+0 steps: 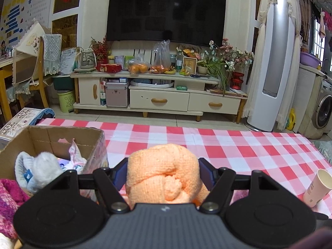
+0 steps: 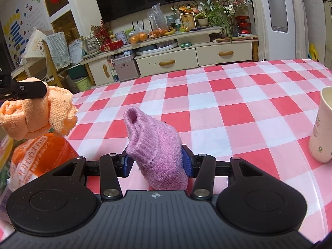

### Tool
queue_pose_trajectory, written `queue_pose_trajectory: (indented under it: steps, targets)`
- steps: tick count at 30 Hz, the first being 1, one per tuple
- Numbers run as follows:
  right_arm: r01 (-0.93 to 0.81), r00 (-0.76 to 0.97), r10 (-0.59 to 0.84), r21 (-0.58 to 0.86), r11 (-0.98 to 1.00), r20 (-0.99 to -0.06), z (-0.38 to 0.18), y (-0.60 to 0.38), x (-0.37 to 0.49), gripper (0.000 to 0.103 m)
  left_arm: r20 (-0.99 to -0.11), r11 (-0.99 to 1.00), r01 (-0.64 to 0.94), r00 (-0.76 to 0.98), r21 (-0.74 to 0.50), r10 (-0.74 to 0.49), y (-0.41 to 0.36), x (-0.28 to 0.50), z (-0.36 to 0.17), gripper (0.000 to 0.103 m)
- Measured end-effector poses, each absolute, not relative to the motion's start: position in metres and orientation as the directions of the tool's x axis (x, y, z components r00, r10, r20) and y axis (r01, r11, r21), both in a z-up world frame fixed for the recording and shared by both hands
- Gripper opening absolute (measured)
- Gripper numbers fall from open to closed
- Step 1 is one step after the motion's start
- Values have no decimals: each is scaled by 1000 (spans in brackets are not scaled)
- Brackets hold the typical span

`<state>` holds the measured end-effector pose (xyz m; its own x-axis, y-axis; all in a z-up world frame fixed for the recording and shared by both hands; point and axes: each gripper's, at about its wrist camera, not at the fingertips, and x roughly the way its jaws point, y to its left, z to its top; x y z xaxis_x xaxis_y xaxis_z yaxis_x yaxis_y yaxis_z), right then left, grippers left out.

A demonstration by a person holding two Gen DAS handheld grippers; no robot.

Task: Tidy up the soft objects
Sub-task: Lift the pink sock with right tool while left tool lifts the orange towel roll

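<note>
My left gripper (image 1: pixel 164 175) is shut on a rolled orange knit cloth (image 1: pixel 164 172), held above the red-and-white checked table. The same orange cloth (image 2: pixel 37 110) shows at the left edge of the right wrist view, with a left finger (image 2: pixel 27 90) across it. My right gripper (image 2: pixel 157 162) is shut on a pink fuzzy sock (image 2: pixel 155 143), its cuff pointing up and forward. A cardboard box (image 1: pixel 62 137) stands to the left of the left gripper and holds a grey-blue soft item (image 1: pixel 39 170) and other cloth.
A paper cup (image 1: pixel 317 186) stands on the tablecloth (image 1: pixel 249 149) at the right, the same cup (image 2: pixel 323 128) beside my right gripper. A magenta knit piece (image 1: pixel 10 199) lies at the far left. An orange printed side of a box (image 2: pixel 45 155) rises under the orange cloth. A TV cabinet stands beyond the table.
</note>
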<state>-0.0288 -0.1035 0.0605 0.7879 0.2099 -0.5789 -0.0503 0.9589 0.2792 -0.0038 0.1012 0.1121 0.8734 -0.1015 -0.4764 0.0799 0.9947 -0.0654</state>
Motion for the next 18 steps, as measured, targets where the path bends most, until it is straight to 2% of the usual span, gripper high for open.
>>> queue_pose_trajectory:
  steps: [18]
  targets:
    - [-88, 797, 257, 315, 945, -547, 83, -77, -41, 59, -419, 996, 33, 905, -89, -67, 144, -19, 130, 70]
